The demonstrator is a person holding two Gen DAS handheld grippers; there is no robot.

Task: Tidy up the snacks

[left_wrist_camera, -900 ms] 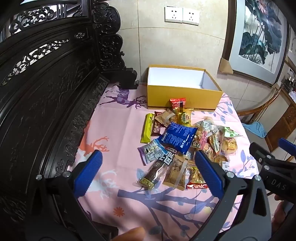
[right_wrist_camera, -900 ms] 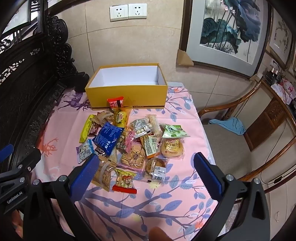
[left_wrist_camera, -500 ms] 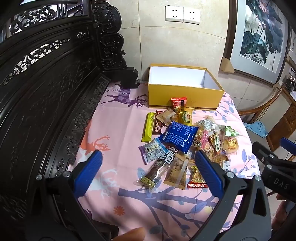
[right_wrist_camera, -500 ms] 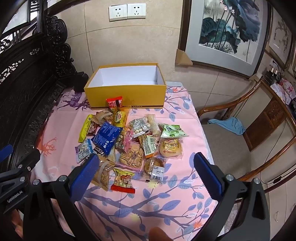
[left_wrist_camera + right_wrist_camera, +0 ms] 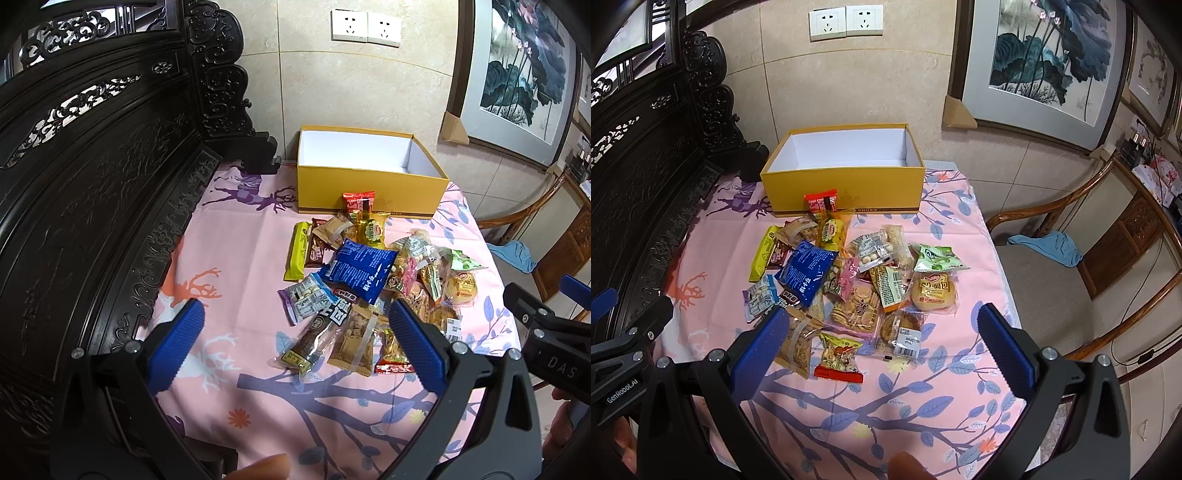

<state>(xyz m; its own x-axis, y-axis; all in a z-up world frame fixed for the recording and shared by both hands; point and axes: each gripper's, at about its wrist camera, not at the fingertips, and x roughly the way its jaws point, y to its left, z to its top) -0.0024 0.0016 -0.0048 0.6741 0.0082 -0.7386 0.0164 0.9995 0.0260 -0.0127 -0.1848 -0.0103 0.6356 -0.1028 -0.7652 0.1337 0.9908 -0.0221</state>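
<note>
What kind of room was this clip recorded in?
Likely a home living or dining room: carved dark wood furniture, a framed lotus painting, a wooden armchair, and a table under a pink cloth.

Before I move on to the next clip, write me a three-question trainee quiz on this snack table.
1. True or false: the yellow box already holds snacks.
2. Which snack leans against the box's front wall? A) the red packet B) the blue bag C) the green packet
3. Fill in: the jaws of the left gripper and the right gripper are both ____.

Key
1. False; its white inside looks bare.
2. A
3. open, with nothing held between them
</note>
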